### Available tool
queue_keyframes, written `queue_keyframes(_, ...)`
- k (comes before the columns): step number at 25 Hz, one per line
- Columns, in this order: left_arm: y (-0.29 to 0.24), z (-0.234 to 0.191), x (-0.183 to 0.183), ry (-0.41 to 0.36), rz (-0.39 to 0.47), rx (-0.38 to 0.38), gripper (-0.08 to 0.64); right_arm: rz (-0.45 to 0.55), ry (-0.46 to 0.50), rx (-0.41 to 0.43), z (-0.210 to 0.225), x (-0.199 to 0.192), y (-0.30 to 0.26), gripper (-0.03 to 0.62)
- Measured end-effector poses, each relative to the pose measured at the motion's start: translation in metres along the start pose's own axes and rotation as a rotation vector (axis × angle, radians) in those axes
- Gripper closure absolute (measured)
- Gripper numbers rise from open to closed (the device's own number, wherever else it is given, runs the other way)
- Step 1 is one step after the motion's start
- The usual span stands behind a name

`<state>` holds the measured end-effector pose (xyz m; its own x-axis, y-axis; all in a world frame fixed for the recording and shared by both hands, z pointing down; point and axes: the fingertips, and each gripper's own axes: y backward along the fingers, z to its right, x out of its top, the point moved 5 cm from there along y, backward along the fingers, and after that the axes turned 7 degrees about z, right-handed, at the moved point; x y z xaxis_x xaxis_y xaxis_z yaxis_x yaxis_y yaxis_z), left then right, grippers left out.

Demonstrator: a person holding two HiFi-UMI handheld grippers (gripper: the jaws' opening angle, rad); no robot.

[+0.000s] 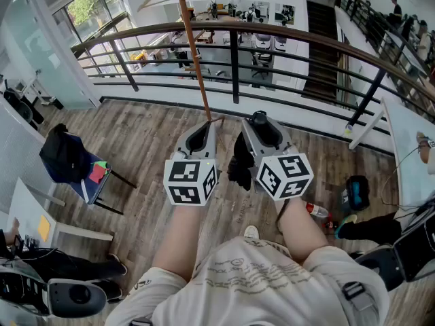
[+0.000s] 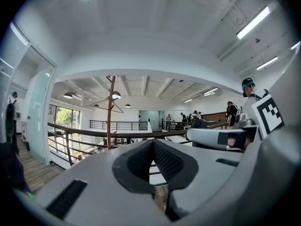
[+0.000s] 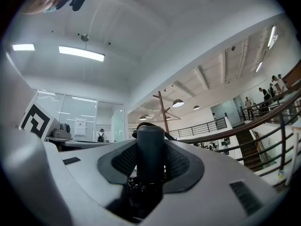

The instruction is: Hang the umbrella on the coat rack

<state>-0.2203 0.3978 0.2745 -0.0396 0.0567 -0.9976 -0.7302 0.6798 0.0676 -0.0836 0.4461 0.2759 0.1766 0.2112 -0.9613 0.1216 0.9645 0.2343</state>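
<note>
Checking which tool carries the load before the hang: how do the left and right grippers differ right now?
Left gripper: jaws shut together, nothing between them. Right gripper: shut on the umbrella, whose dark handle stands between its jaws. The umbrella's black folded body hangs by the right gripper; nothing hangs from the left gripper. Both are grey and face the coat rack.

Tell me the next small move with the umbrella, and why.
Probably carry the right gripper forward and up toward the coat rack. Its jaws are clamped on the umbrella, the rack's pole stands just ahead by the railing with its branches higher up, and the left gripper is shut and empty, so nothing else seems needed first.
</note>
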Motion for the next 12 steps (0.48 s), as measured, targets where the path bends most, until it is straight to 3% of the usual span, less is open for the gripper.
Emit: queue_keyframes(12,-0.039,0.021,-0.016,0.006,-0.030,-0.066,0.555,0.004,-0.002,-0.036,0.034,-0.003,-0.003,0.442)
